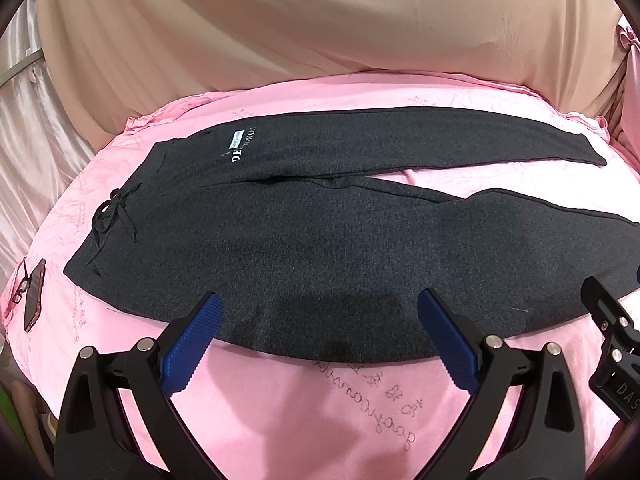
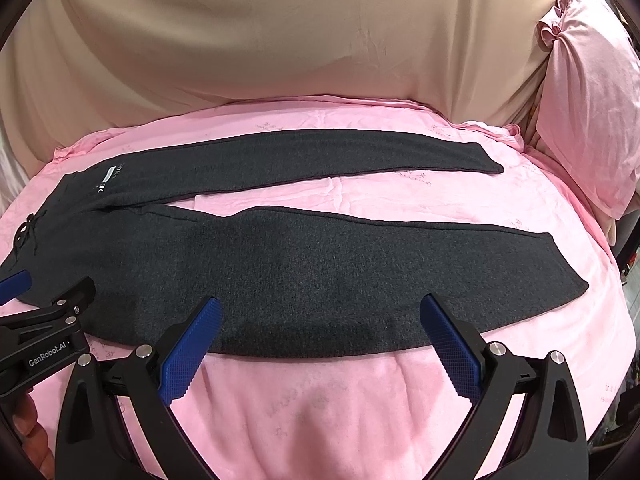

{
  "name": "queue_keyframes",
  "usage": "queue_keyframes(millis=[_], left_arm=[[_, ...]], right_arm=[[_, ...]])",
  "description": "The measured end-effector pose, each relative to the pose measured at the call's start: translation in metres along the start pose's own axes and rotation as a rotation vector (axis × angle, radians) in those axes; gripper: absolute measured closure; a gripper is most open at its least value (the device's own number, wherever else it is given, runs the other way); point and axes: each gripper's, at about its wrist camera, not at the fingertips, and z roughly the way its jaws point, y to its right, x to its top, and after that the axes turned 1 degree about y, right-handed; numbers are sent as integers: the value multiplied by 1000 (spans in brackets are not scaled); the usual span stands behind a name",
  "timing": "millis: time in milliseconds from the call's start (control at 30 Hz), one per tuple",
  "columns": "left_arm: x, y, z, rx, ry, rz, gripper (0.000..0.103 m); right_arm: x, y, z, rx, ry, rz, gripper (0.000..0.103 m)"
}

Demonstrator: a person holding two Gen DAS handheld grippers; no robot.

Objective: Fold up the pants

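Observation:
Dark grey pants (image 1: 320, 240) lie flat on a pink bed sheet (image 1: 320, 400), waistband and drawstring (image 1: 116, 212) to the left, both legs spread to the right. In the right wrist view the pants (image 2: 320, 272) show the two legs apart in a V. My left gripper (image 1: 320, 304) is open and empty, hovering over the near edge of the near leg by the hip. My right gripper (image 2: 320, 308) is open and empty over the near edge of the near leg, further right. The left gripper's body (image 2: 52, 320) shows at the left of the right wrist view.
A phone (image 1: 34, 296) and glasses (image 1: 20, 288) lie on the sheet left of the waistband. A beige curtain (image 1: 320, 20) hangs behind the bed. A pink pillow (image 2: 592, 100) stands at the far right.

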Motion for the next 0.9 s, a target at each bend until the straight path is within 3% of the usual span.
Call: queue_keyframes(millis=[900], left_arm=[[13, -2, 36, -11, -59, -9, 7]], right_arm=[[11, 8, 41, 9, -54, 0, 5]])
